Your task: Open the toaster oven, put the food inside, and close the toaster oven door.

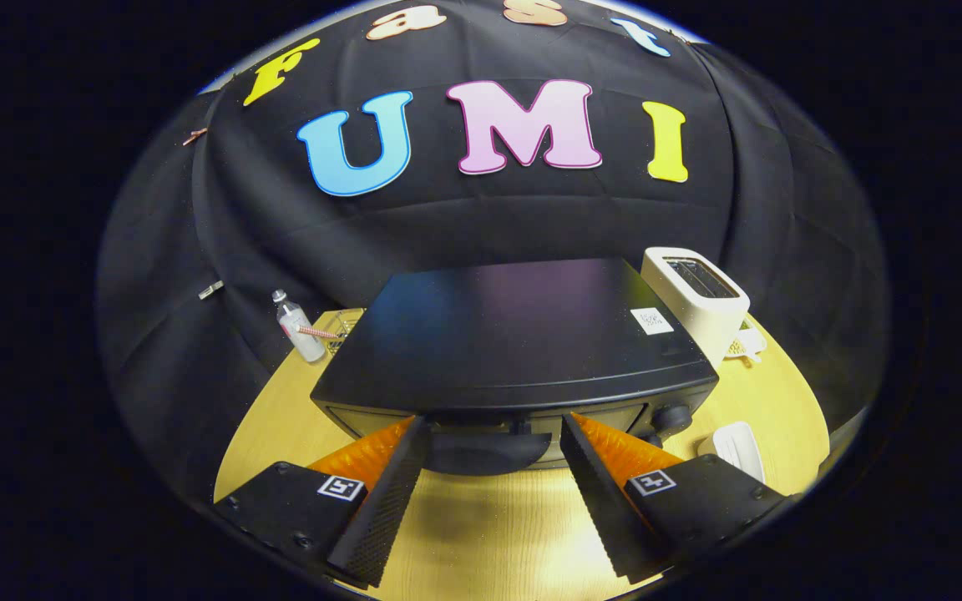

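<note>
A black toaster oven (514, 334) stands on the wooden table (481, 534), seen from above and in front. Its door is shut, and the door handle (485, 451) runs along the top of the front, just ahead of my fingertips. My gripper (493, 426) is open, its two black fingers (389, 501) spread to either side of the handle, with nothing between them. A white piece of food on a small dish (736, 446) lies on the table to the right of the oven, beside my right finger.
A white pop-up toaster (698, 300) stands behind the oven's right corner. A small clear bottle (297, 330) stands at the back left of the table. The oven's knobs (671, 417) are on the right of its front.
</note>
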{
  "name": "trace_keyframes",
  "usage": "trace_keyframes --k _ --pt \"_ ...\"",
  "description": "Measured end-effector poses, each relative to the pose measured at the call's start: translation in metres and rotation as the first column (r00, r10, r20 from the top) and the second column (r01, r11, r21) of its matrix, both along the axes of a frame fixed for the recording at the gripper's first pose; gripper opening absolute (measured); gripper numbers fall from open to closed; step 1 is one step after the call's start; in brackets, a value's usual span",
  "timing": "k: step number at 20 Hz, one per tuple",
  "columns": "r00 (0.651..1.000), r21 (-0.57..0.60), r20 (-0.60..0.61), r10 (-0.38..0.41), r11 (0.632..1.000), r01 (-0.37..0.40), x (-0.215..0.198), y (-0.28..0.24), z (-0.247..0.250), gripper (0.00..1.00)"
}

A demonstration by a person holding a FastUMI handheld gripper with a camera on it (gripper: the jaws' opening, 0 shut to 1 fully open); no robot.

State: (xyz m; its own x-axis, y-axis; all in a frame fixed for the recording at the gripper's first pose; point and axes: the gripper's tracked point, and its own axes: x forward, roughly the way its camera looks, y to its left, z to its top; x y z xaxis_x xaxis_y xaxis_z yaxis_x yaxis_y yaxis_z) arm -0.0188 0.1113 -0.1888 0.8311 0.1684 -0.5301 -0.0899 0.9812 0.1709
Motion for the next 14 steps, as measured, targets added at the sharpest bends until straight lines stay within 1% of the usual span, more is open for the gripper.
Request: trace_keyframes --k 5,9,14 --pt "0.999 -0.019 0.03 0.016 1.0 -0.016 -0.013 -0.009 0.011 0.99" --pt "0.992 -0.015 0.125 -0.009 1.0 0.011 -0.023 -0.035 0.051 0.99" --pt "0.958 -0.021 0.278 -0.076 0.996 0.086 -0.02 -0.087 0.121 0.98"
